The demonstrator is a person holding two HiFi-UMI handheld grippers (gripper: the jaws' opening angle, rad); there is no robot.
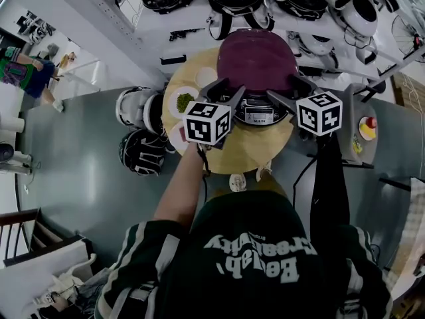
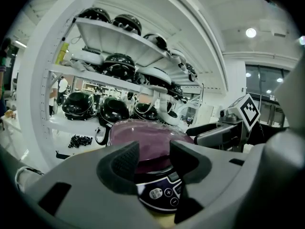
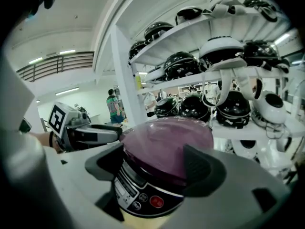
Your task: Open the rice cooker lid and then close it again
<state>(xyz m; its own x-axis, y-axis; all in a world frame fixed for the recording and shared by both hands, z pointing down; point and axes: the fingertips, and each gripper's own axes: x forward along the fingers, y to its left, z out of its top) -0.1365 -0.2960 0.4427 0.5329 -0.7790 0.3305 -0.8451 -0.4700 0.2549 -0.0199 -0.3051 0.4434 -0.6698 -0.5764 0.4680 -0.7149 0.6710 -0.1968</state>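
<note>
A rice cooker (image 1: 257, 108) with a purple domed lid (image 1: 257, 58) stands on a round wooden table (image 1: 255, 148); its lid lies down over the body. The control panel (image 2: 162, 194) faces me, and a red button (image 3: 156, 202) shows on it. My left gripper (image 1: 228, 92) hovers just in front of the cooker's left side, jaws open and empty. At the cooker's right front my right gripper (image 1: 287, 89) is also open and empty. Through the left gripper (image 2: 155, 159) and the right gripper (image 3: 157, 168) the cooker shows beyond the pads, which touch nothing.
A small dish of green bits (image 1: 184, 102) and a white dish (image 1: 206, 77) lie on the table's left part. White shelves (image 1: 186, 18) loaded with helmets stand behind. Two helmets (image 1: 141, 131) lie on the floor at left. A grey box with a red knob (image 1: 367, 128) is at right.
</note>
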